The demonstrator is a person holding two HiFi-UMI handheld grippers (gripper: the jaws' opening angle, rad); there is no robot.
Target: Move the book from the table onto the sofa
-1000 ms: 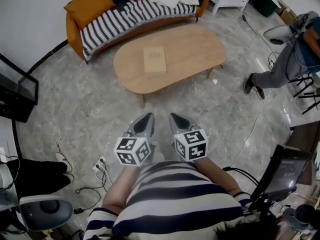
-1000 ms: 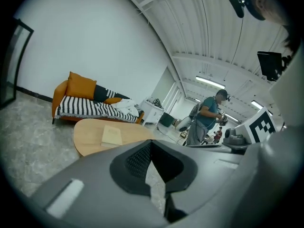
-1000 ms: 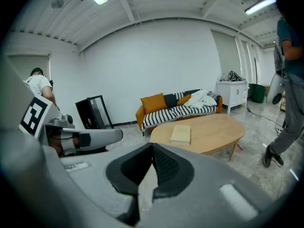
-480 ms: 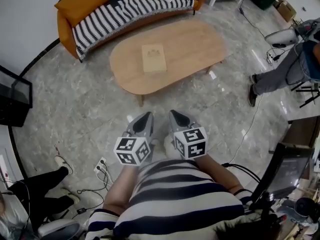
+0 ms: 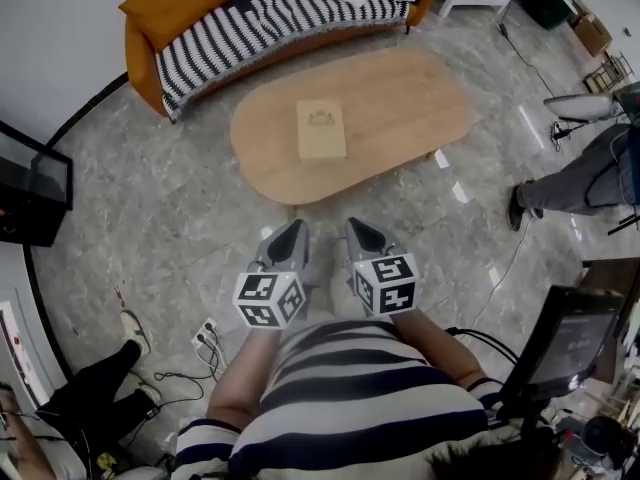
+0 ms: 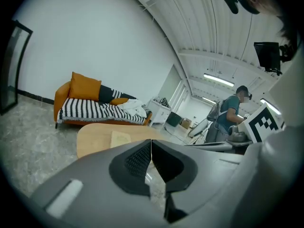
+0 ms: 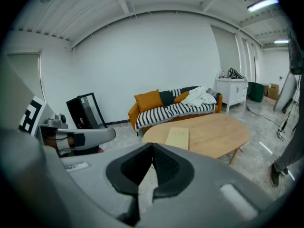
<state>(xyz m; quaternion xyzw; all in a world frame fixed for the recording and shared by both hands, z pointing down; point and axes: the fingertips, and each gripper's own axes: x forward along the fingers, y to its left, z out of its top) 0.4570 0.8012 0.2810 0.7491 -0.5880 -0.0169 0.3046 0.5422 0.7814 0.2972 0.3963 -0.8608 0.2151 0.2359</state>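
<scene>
Both grippers (image 5: 297, 232) (image 5: 352, 228), fingers (image 6: 135, 158) together, point toward the table (image 5: 400, 98).

One book (image 5: 322, 130), one table (image 5: 405, 98), one sofa (image 5: 146, 56)

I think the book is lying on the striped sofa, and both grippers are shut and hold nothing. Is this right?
Not quite. The book lies on the wooden table, not on the sofa; the head view shows it. The left gripper and the right gripper are indeed shut and hold nothing.
</scene>
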